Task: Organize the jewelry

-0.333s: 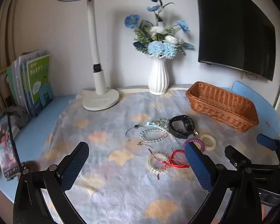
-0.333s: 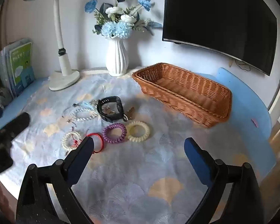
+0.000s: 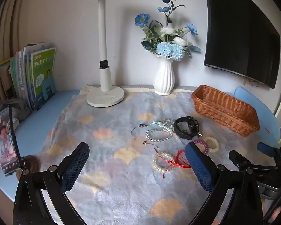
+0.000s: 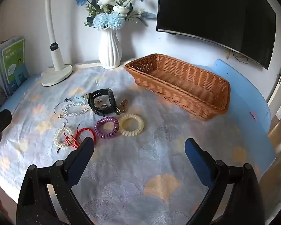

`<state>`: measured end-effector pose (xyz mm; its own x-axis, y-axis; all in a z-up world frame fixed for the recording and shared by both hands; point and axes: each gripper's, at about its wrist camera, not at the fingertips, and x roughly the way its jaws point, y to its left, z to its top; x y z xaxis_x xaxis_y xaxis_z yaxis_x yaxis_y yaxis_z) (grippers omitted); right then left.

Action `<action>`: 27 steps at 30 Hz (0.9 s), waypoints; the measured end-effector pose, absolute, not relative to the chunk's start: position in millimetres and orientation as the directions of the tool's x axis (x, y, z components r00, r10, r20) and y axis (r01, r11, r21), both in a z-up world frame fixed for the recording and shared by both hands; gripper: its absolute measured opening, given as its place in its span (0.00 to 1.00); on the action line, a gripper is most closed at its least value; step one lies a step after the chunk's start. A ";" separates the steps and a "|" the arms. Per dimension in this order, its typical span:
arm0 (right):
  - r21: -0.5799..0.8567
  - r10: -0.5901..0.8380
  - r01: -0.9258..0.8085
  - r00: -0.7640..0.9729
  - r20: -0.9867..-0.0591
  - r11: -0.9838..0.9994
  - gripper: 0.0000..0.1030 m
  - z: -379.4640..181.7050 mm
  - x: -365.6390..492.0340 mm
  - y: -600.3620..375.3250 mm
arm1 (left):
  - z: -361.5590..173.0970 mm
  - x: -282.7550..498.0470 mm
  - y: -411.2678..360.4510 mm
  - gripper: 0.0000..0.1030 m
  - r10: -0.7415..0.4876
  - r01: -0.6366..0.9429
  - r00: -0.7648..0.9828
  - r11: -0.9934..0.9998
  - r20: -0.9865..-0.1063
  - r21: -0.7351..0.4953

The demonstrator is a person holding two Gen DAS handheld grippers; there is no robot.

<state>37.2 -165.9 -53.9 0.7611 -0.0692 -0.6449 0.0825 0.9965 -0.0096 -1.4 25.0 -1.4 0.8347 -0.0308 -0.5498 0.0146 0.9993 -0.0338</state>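
Several pieces of jewelry lie loose on the patterned cloth: a black watch (image 4: 102,102), a purple coil band (image 4: 106,125), a cream coil band (image 4: 131,124), a red cord bracelet (image 4: 84,134), a pearl bracelet (image 4: 62,137) and a clear bead bracelet (image 4: 75,109). An empty wicker basket (image 4: 179,86) stands to their right. My left gripper (image 3: 136,166) is open and empty, held above the cloth in front of the pearl bracelet (image 3: 163,162). My right gripper (image 4: 139,157) is open and empty, in front of the coil bands. The basket also shows in the left wrist view (image 3: 224,108).
A white desk lamp (image 3: 105,93) and a white vase with blue flowers (image 3: 164,80) stand at the back. Books (image 3: 39,75) lean at the left, with a phone on a stand (image 3: 5,140) in front. A dark screen (image 4: 215,13) hangs on the wall.
Both views have shifted only slightly; the jewelry and basket lie as before and both grippers stay open.
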 end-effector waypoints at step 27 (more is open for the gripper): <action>0.041 -0.052 0.106 0.743 -0.667 0.993 0.96 -64.5 20.3 -187.2 | -8.3 4.0 27.7 0.99 -0.094 0.048 0.814 0.994 -0.574 -0.094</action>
